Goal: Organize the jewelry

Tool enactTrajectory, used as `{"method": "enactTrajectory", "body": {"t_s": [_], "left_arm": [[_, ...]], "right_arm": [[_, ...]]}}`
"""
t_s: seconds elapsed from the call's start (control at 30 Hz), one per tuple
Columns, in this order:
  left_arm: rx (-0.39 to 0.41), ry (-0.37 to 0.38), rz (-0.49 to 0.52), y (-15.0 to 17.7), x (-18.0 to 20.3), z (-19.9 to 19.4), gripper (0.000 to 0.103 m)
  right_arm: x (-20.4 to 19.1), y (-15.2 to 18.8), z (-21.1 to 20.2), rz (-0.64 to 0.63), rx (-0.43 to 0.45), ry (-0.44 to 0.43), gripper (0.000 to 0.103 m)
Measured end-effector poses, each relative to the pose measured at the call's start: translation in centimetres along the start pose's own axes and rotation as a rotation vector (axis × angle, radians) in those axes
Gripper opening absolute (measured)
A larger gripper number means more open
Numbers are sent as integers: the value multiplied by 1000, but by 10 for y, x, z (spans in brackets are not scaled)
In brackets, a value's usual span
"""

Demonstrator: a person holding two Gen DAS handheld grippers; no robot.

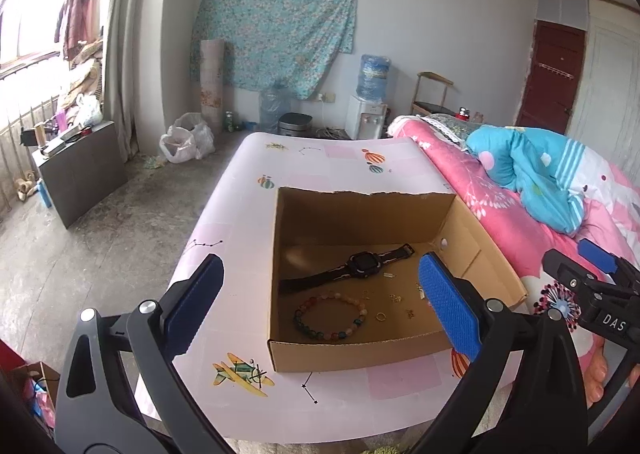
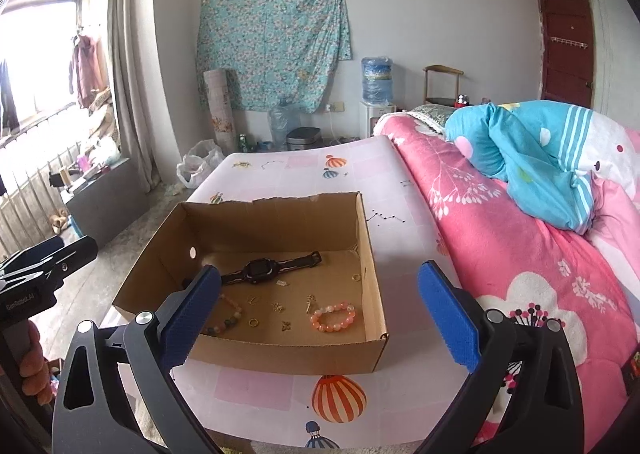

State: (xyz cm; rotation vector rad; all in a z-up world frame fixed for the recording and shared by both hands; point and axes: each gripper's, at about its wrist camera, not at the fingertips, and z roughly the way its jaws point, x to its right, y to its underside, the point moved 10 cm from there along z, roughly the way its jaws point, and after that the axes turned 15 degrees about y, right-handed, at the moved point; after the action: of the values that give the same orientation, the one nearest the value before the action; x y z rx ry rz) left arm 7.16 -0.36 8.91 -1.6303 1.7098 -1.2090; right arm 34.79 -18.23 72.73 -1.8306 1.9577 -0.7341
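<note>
An open cardboard box (image 1: 360, 354) (image 2: 280, 358) stands on a pink patterned table. Inside lie a black watch (image 1: 362, 264) (image 2: 260, 272), a multicoloured bead bracelet (image 1: 330, 316) (image 2: 228, 320), a pink bead bracelet (image 2: 333, 317), a gold ring (image 1: 380, 316) (image 2: 253, 322) and several small gold charms (image 2: 278, 308). My left gripper (image 1: 320, 310) is open and empty, held above the box's near side. My right gripper (image 2: 320, 314) is open and empty, just in front of the box. The right gripper also shows at the left wrist view's right edge (image 1: 592, 278).
The pink table (image 1: 320, 406) (image 2: 260, 394) drops off at its near and left edges. A bed with a pink quilt (image 2: 520, 254) and a blue blanket (image 2: 540, 157) borders the table on the right. A dark cabinet (image 1: 84, 169) stands on the floor at left.
</note>
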Motion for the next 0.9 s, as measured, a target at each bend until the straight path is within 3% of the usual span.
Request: {"method": "enactTrajectory", "body": {"t_s": [0.23,0.5,0.73,0.9], "left_arm": [[18,-133,66,-4,-4,-7,95],[-39,-109,36,5,-4,3,95],[-171,-92,-36,37,-3,24,95],[-269,-132,-67,62,-6,40,95]], "right_arm": [[6,-10,-9,24,41,16,96],[6,-13,-10,42,39,29,96],[4,16,14,27,-126,30,96],[7,41,27,5,-228,51,96]]}}
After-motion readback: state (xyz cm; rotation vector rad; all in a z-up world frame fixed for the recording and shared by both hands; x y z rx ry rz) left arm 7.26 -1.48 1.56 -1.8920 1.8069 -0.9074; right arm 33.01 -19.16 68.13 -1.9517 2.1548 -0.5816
